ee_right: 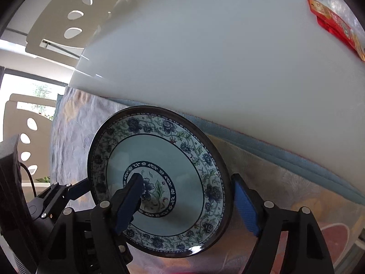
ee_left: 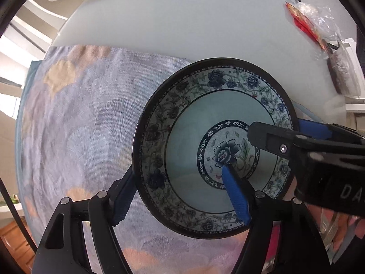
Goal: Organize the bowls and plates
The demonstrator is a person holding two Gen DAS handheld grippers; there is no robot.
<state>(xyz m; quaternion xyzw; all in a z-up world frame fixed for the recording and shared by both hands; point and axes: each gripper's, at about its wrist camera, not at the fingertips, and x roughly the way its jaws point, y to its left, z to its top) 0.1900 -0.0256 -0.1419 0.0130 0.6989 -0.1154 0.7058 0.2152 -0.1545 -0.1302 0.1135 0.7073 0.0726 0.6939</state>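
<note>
left gripper (ee_left: 180,196) fingers straddle bowl (ee_left: 194,137) rim, apart | right gripper (ee_right: 189,205) likewise (opposite rim)

I see a white table (ee_right: 216,52) with a pale patterned cloth (ee_left: 79,118) over its near part. Behind the table stand beige chairs (ee_right: 68,16) with oval holes in their backs. At the left a window (ee_right: 29,89) gives bright daylight. Low in the left wrist view I see a wooden cabinet (ee_left: 13,239).
</note>
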